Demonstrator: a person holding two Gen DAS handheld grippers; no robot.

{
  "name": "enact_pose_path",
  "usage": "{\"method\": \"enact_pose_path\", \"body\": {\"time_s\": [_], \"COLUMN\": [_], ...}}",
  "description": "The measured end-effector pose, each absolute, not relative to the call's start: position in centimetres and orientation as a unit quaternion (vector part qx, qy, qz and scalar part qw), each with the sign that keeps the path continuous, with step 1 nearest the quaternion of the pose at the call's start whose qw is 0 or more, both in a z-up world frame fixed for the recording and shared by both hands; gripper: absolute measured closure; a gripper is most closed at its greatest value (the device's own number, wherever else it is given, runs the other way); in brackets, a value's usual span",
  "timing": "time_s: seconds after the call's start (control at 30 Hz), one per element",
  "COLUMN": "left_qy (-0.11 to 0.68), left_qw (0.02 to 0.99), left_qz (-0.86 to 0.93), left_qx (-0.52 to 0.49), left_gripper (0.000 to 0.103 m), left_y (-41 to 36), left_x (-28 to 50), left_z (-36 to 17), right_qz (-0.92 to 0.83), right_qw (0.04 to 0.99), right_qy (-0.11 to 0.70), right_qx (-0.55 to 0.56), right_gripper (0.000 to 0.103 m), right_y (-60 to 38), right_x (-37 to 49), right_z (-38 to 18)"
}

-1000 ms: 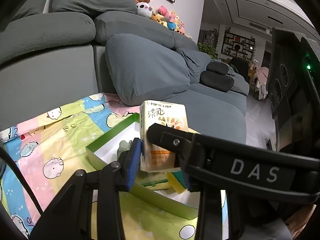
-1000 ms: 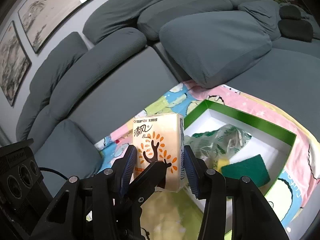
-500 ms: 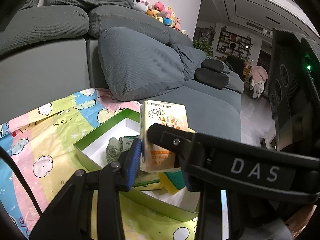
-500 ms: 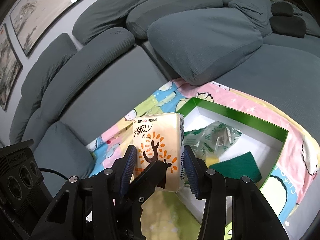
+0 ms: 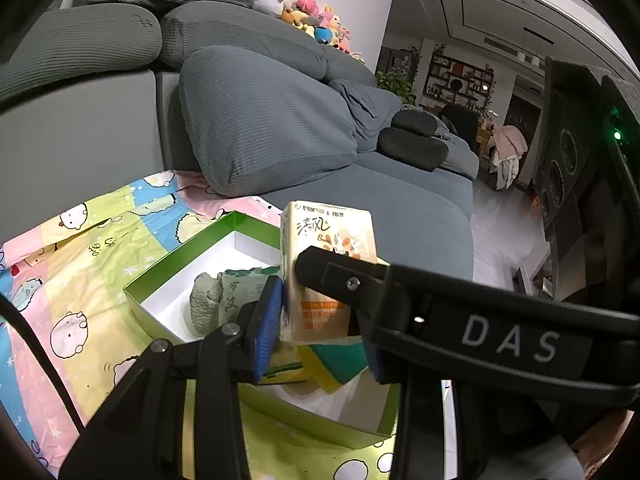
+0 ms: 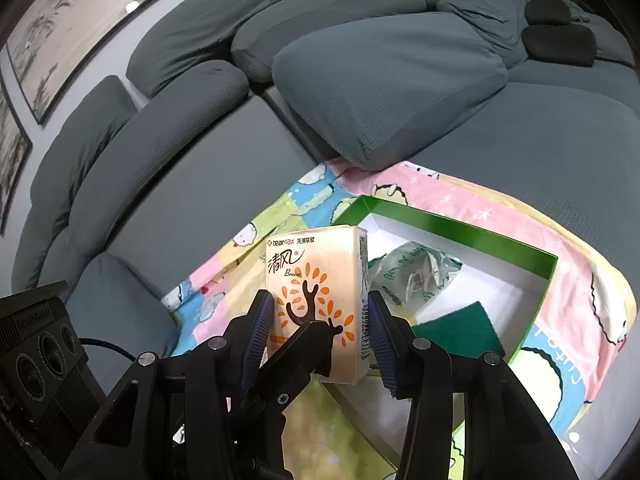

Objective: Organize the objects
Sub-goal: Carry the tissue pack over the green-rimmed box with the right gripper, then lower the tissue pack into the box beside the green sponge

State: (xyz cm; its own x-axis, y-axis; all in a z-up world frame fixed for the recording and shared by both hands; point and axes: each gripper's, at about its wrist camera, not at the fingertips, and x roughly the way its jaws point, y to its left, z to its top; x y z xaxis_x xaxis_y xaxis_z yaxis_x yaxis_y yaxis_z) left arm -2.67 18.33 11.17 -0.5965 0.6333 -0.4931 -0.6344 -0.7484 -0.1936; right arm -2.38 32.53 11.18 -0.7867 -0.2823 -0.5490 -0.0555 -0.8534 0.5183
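Between the blue pads of the left gripper (image 5: 316,322) stands a tissue pack (image 5: 326,268), upright and pinched at its lower part. The same tissue pack (image 6: 316,300) is also between the pads of the right gripper (image 6: 320,334), which press on its two narrow sides, so both claws are closed on it. A black finger of the other claw crosses in front of the pack in each view. The pack is cream-white soft plastic with a dark brown tree, orange leaves, Chinese letters and the word "teamax" on top; a barcode runs along one narrow side.

Just below and behind the pack is a green box (image 6: 452,226) with a white inside, open on top. In it lie a green sponge (image 6: 460,330) with a yellow layer, a clear crumpled bag (image 6: 416,272) with green print, and a grey-green lump (image 5: 206,304).

Under the box is a pastel cartoon blanket (image 5: 80,248), spread on a grey sofa (image 6: 400,80). Far behind, plush toys (image 5: 304,12) sit on the sofa back.
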Motion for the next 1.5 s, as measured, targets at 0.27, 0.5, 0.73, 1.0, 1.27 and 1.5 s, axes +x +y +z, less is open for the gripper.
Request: {"method": "enact_pose_path", "body": {"time_s": [0.27,0.5,0.73,1.0,1.27,1.5], "left_qy": [-0.007,-0.006,0.004,0.007,0.007,-0.01], "left_qw": [0.367,0.373,0.368,0.35,0.349,0.345], "left_qz": [0.885,0.88,0.88,0.886,0.883,0.877], "left_qx": [-0.288,-0.294,-0.3,-0.303,-0.314,-0.334], "left_gripper": [0.068,0.068,0.069,0.07,0.07,0.07], "left_y": [18.9,19.6,20.3,20.5,20.6,20.6], "left_x": [-3.1,-3.0,-2.9,-2.8,-3.2,-3.8], "left_z": [10.6,10.4,10.3,10.3,9.8,8.7], "right_qz": [-0.905,-0.905,-0.904,-0.903,-0.898,-0.89], "right_qw": [0.045,0.031,0.018,0.016,0.015,0.008], "right_qy": [-0.266,-0.263,-0.259,-0.256,-0.261,-0.266], "right_qx": [0.329,0.334,0.339,0.344,0.353,0.37], "right_gripper": [0.052,0.052,0.052,0.052,0.052,0.052], "right_y": [33.3,33.8,34.1,33.9,34.1,34.3], "right_x": [-2.4,-2.4,-2.4,-2.7,-3.2,-3.7], "right_z": [11.0,10.8,10.6,10.6,10.0,9.1]}}
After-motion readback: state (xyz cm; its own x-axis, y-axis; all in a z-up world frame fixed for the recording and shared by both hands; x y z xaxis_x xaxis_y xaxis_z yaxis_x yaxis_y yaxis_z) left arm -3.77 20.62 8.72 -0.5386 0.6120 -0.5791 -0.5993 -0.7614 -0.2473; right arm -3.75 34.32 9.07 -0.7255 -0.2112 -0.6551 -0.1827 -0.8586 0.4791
